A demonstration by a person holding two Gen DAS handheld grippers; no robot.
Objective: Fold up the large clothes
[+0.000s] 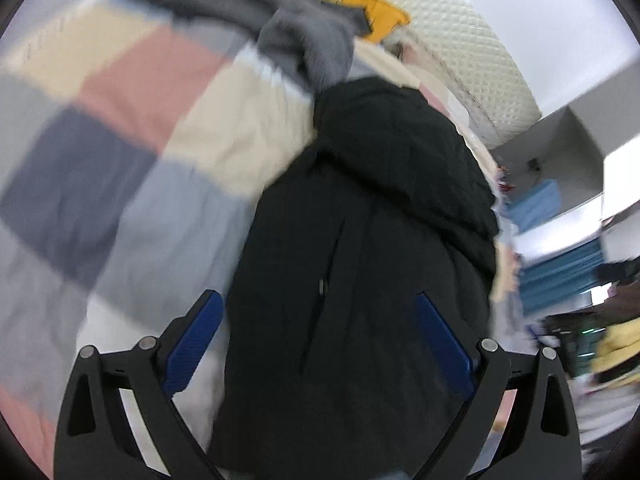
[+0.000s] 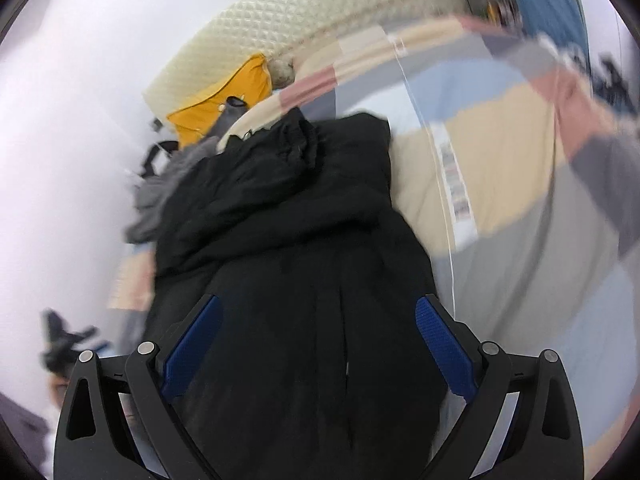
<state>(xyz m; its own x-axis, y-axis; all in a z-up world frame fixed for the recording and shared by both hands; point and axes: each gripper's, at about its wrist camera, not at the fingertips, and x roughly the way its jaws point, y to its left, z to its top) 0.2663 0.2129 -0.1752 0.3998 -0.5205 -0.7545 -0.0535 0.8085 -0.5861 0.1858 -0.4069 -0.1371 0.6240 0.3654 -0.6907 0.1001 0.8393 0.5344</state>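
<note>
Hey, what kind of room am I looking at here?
Most likely a bedroom. A black padded coat lies on a bed covered by a patchwork quilt of pastel squares, with a cream quilted headboard behind, and a grey garment and a yellow one near it.

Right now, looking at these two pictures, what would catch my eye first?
A big black coat fills the middle of both views, lying on a bed's patchwork quilt of pink, cream, grey and navy squares. Each open gripper, left and right, frames the coat between blue pads. Behind it lie a grey garment and something bright yellow against a quilted cream headboard.
</note>
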